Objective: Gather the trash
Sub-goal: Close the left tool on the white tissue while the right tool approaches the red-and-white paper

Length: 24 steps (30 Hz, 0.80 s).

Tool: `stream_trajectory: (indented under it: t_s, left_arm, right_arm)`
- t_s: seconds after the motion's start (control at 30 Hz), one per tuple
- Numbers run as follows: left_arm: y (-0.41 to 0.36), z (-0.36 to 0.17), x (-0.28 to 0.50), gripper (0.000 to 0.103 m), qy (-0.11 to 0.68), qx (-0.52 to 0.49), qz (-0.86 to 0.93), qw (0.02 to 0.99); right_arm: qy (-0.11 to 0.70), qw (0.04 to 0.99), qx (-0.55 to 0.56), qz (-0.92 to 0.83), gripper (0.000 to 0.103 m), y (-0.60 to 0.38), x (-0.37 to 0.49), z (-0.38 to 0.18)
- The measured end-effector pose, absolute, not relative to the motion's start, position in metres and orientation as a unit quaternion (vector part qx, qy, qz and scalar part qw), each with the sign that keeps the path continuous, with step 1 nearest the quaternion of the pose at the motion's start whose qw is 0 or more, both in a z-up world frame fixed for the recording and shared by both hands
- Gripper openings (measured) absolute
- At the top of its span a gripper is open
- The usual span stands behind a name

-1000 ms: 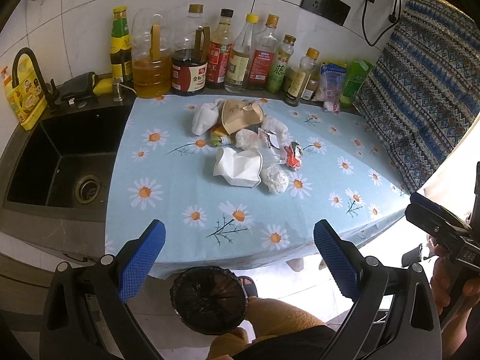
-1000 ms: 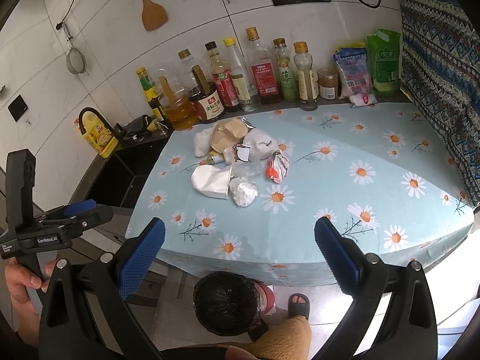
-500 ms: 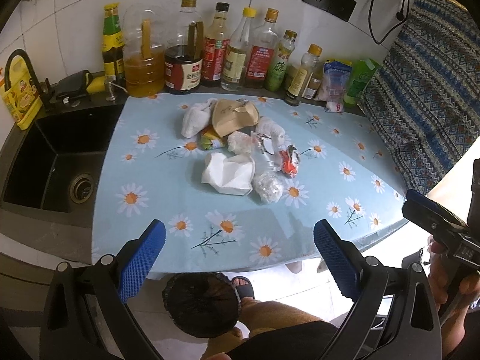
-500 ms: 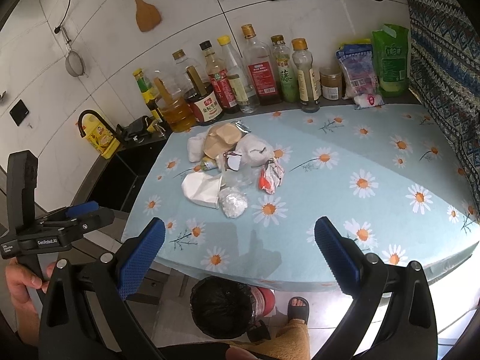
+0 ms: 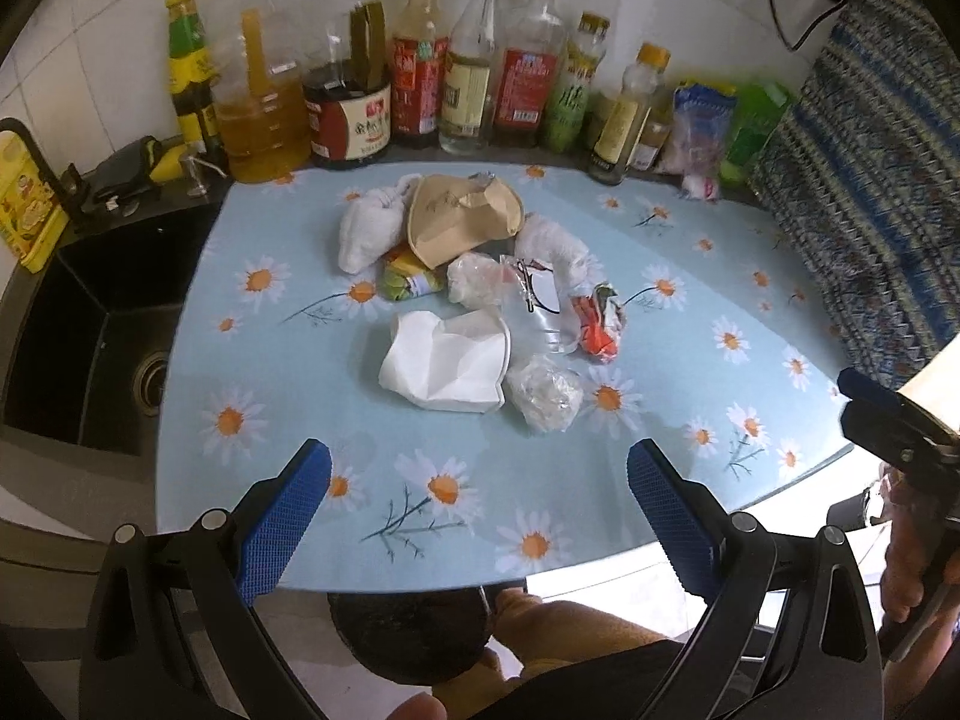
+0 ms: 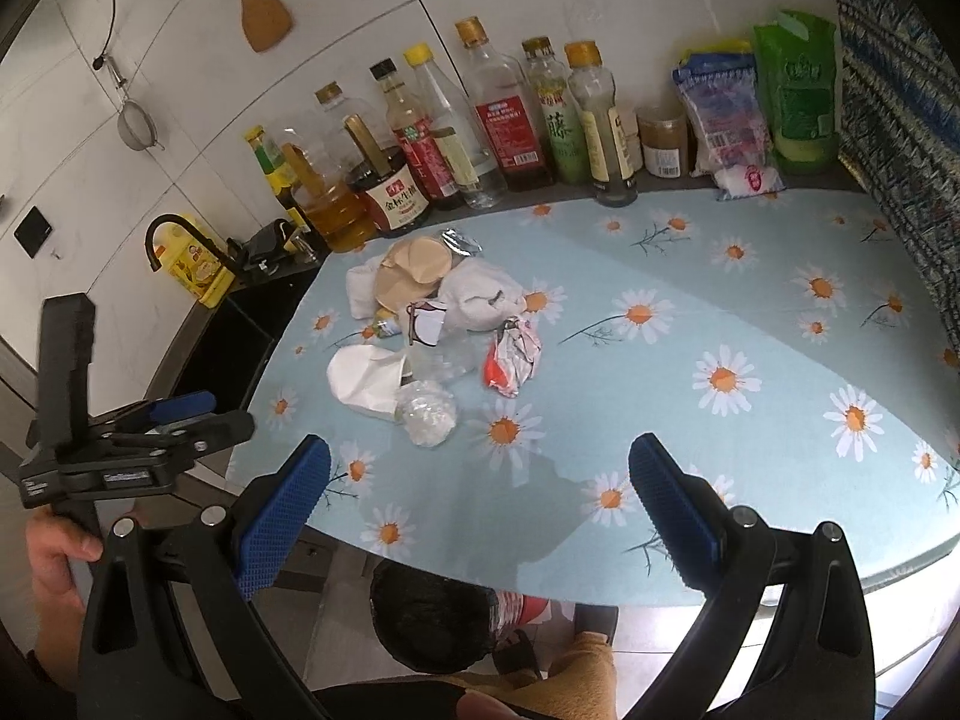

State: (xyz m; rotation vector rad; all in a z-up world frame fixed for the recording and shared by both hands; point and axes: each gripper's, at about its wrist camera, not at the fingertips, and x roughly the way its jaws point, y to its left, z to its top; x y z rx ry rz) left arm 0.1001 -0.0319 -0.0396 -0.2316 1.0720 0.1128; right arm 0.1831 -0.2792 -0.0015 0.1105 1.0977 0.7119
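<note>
A heap of trash lies mid-table on the daisy-print cloth (image 5: 288, 324): a crushed white paper cup (image 5: 447, 369), a clear plastic ball (image 5: 543, 399), a brown paper bag (image 5: 462, 219), white tissue wads (image 5: 369, 234), a red wrapper (image 5: 597, 324) and clear film (image 5: 534, 300). The same heap shows in the right wrist view, with the cup (image 6: 366, 381) and red wrapper (image 6: 510, 357). My left gripper (image 5: 477, 519) is open above the table's front edge, short of the heap. My right gripper (image 6: 477, 516) is open too, empty. A black-lined bin (image 5: 414, 630) stands on the floor below the edge.
Oil and sauce bottles (image 5: 420, 90) line the back wall. A black sink (image 5: 78, 348) lies left of the table. Snack bags (image 6: 756, 96) sit at the back right, with patterned fabric (image 5: 870, 180) to the right. A person's leg and sandal (image 6: 576, 648) stand by the bin (image 6: 438, 621).
Both grippers have moved forward and down toward the table, so the heap looks nearer and the bin has slipped toward the bottom edge. Both stay open.
</note>
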Motion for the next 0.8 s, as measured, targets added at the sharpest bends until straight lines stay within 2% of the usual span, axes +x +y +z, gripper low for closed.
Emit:
stream_trajectory:
  t_s: [0.57,0.8]
  left_arm:
    - [-0.016,-0.118,0.186,0.095,0.578,-0.087,0.102,0.805]
    - [-0.017,-0.131,0.203,0.095,0.593,-0.064,0.119,0.794]
  right_arm:
    - [0.554,0.751,0.062,0.355,0.097,-0.274,0.250,-0.054]
    - [0.560,0.744,0.065,0.359,0.097,-0.274,0.264,-0.064]
